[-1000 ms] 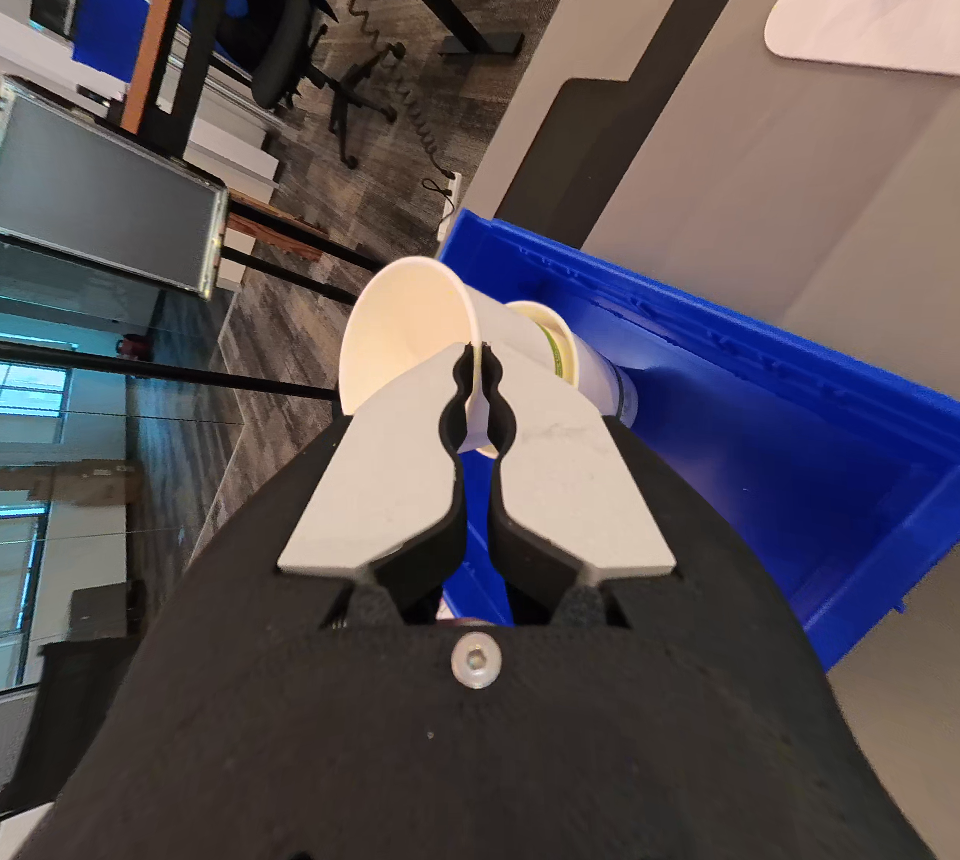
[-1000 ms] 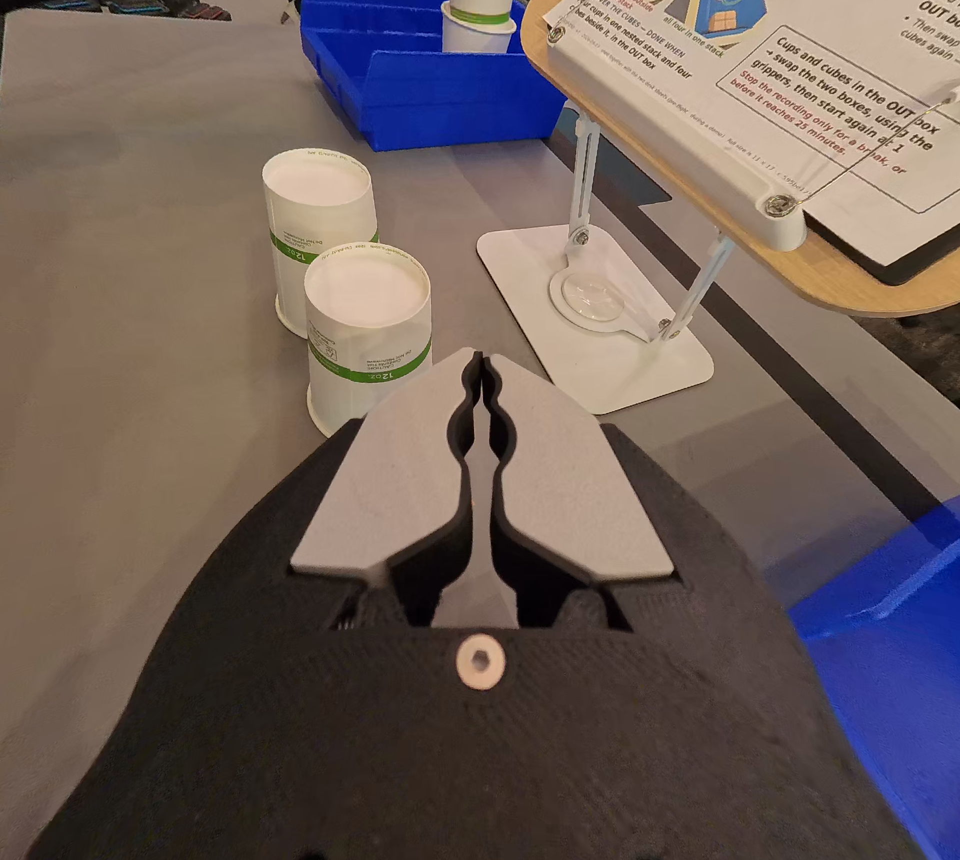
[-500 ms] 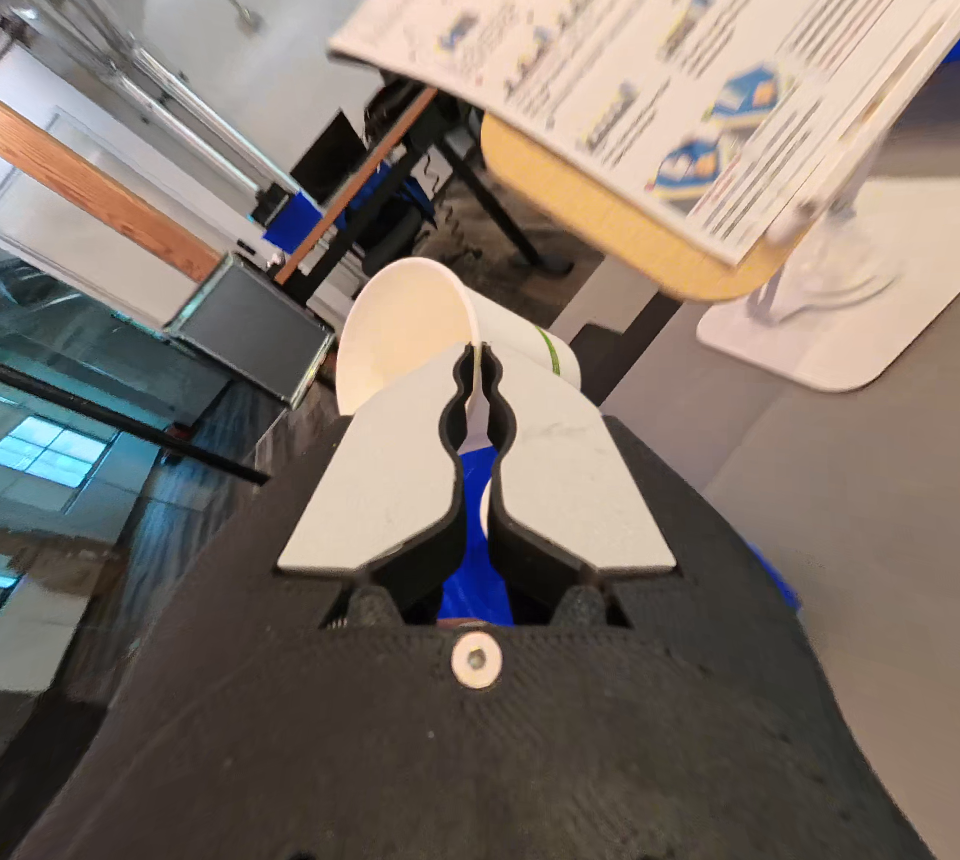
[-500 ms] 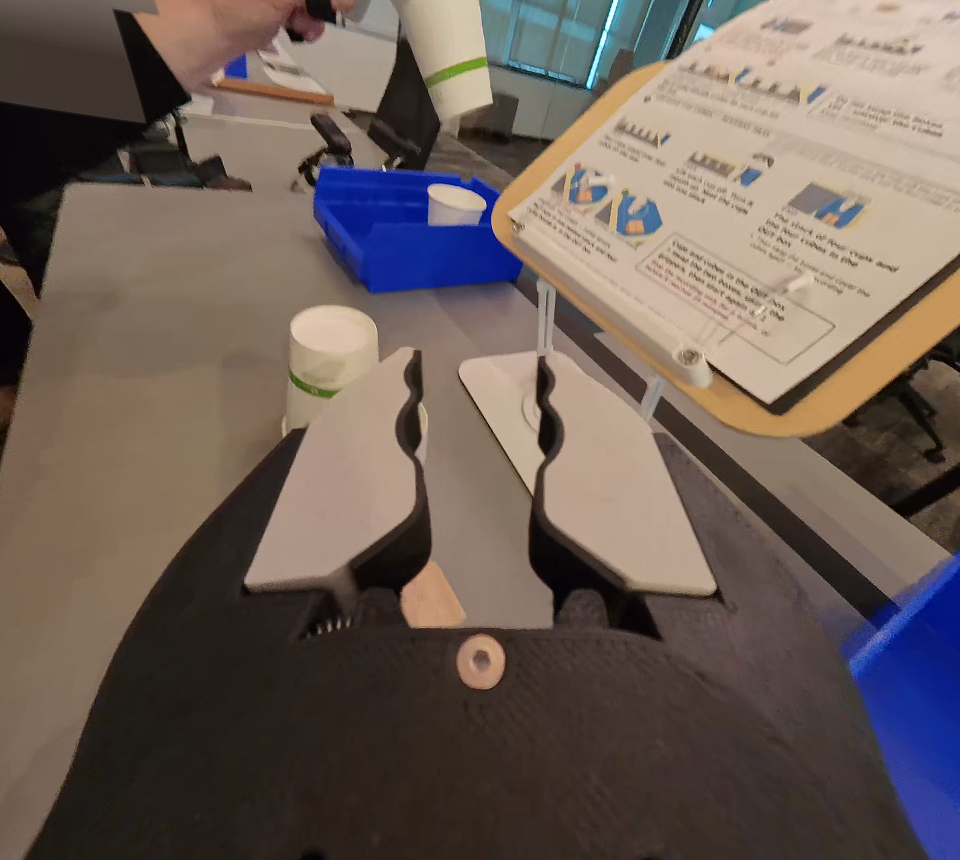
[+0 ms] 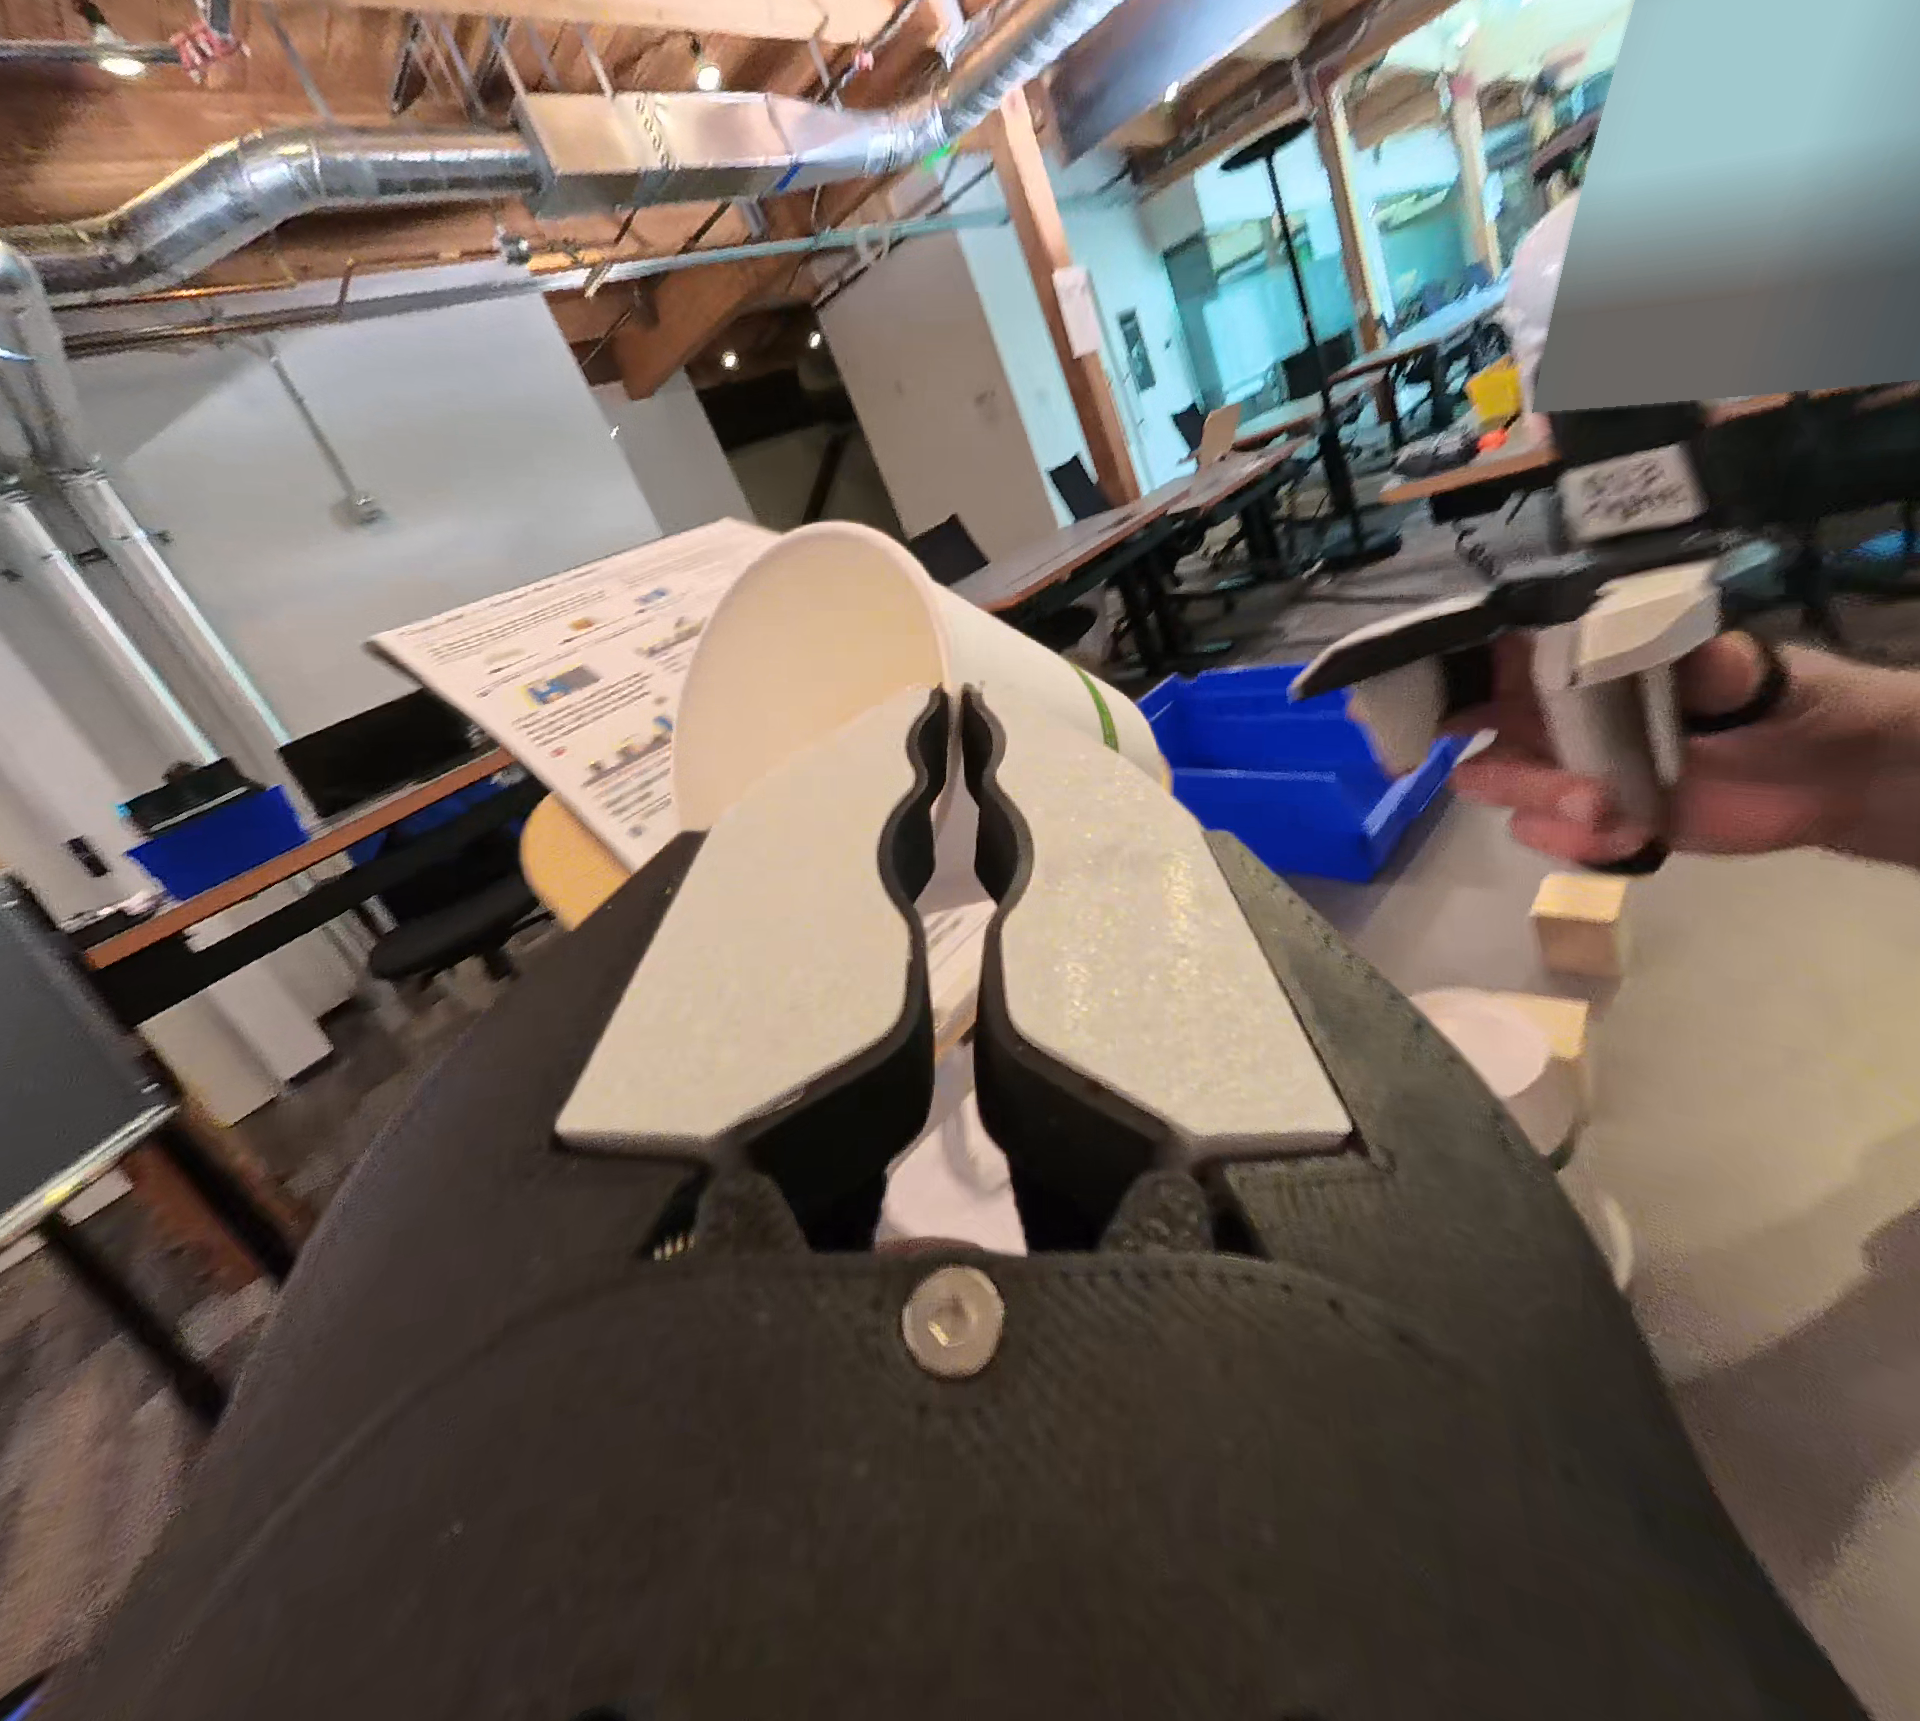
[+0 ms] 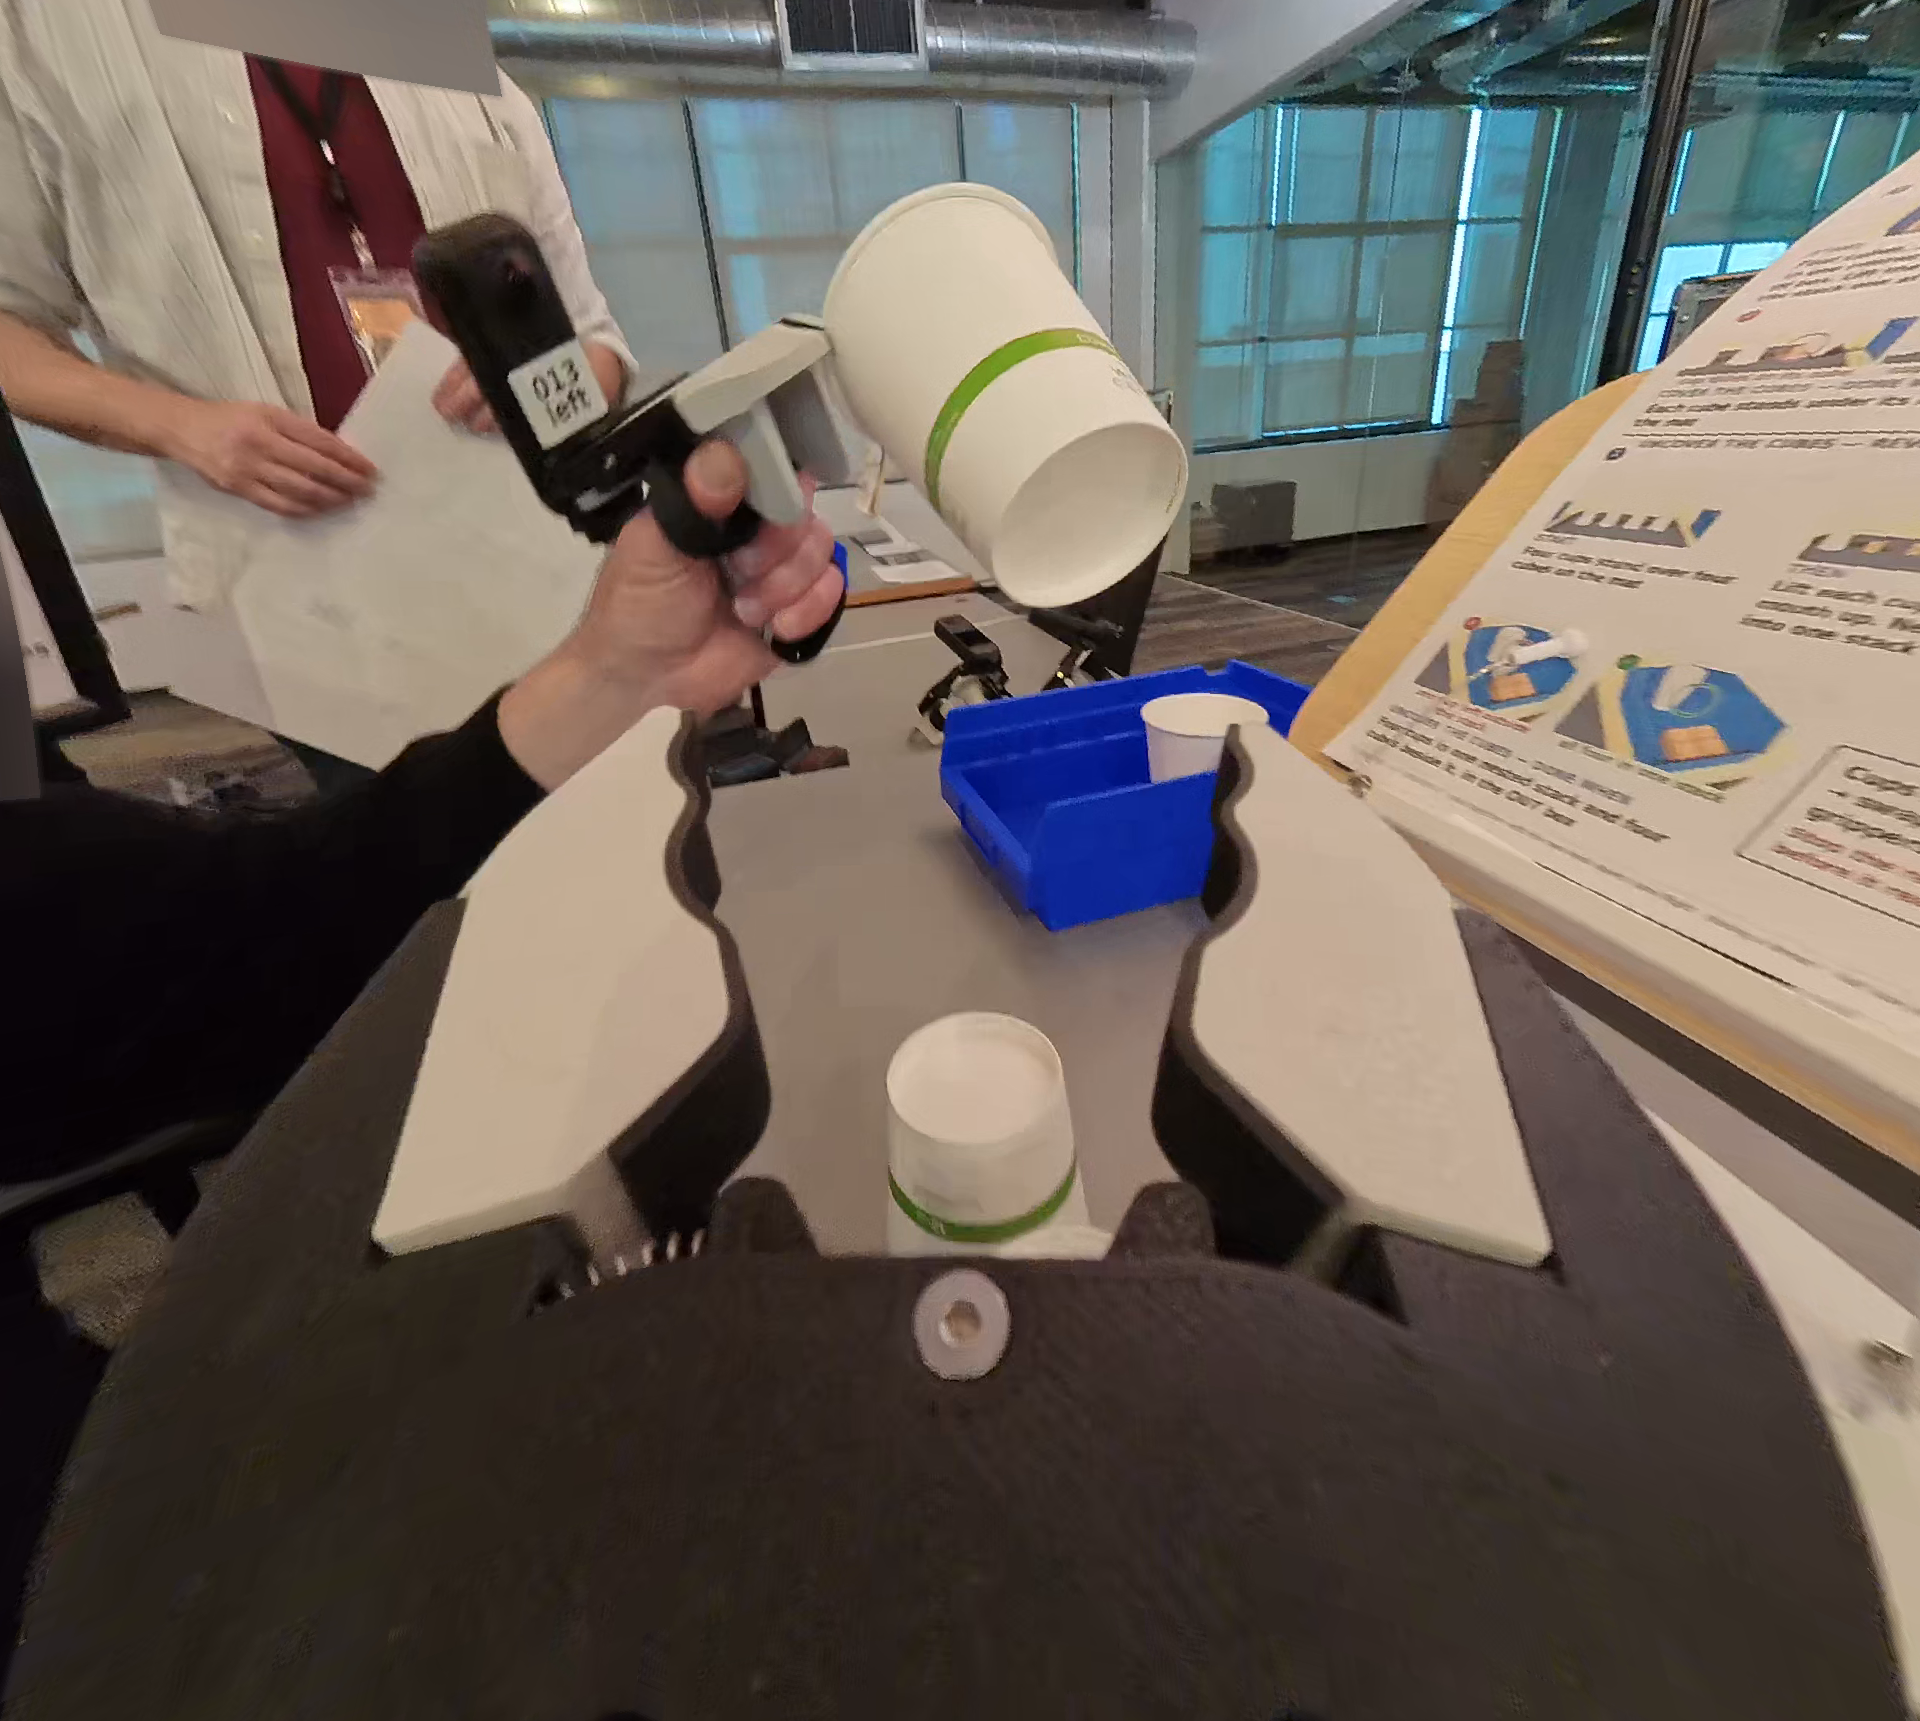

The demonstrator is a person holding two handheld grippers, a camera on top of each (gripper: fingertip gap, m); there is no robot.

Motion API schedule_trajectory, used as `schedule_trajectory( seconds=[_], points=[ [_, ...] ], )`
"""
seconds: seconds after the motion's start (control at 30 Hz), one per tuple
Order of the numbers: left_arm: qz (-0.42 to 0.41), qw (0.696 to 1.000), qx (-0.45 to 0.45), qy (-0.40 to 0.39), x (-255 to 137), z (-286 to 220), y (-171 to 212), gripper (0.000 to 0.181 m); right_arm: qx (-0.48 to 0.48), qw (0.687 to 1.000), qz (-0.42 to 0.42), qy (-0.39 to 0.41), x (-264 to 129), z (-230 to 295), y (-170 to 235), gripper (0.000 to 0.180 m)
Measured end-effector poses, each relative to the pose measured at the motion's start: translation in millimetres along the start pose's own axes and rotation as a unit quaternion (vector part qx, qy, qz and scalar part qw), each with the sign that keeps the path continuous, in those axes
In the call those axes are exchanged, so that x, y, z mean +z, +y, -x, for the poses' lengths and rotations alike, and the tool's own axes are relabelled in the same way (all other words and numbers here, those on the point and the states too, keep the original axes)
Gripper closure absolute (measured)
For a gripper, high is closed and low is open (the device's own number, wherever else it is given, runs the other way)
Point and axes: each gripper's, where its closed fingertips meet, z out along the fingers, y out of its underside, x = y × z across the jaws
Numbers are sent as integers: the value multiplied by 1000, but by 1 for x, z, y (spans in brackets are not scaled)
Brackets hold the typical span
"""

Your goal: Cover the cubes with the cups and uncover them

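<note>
Paper wall pinched between its nearly closed jaws, the left gripper (image 5: 954, 707) holds a white cup (image 6: 997, 393) in the air, tilted with its mouth toward the camera in the left wrist view. The right gripper (image 6: 961, 798) hangs spread wide and empty above an upturned cup (image 6: 979, 1126) on the grey counter (image 6: 883, 902). Bare wooden cubes (image 5: 1577, 921) sit farther right on the counter, so covering appears to be in hand: the held cup likely needs turning mouth-down over a cube. Beyond stands a blue bin (image 6: 1049, 798)
</note>
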Motion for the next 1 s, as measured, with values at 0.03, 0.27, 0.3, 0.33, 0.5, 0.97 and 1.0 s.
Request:
schedule_trajectory(
  seconds=[0.03,0.27,0.3,0.33,0.5,0.97,1.0],
  points=[
    [-16,1000,-11,4,2,-8,-4,178,9,1000,-7,-5,5,0,-1,82],
    [-68,994,-73,46,19,-59,-11,178,63,995,-69,-44,24,1,-13,68],
    [-73,993,-80,54,21,-65,-11,178,70,993,-75,-49,25,2,-14,68],
    [-77,992,-82,56,22,-70,-11,178,78,992,-80,-56,26,3,-15,69],
    [-86,989,-94,76,31,-89,-10,178,112,985,-104,-81,24,3,-19,82],
    [-88,988,-94,90,34,-95,-6,168,99,989,-87,-72,0,-11,-30,102],
    [-86,989,-87,82,31,-90,-5,168,88,991,-71,-66,-6,-14,-32,102]
  ],
)
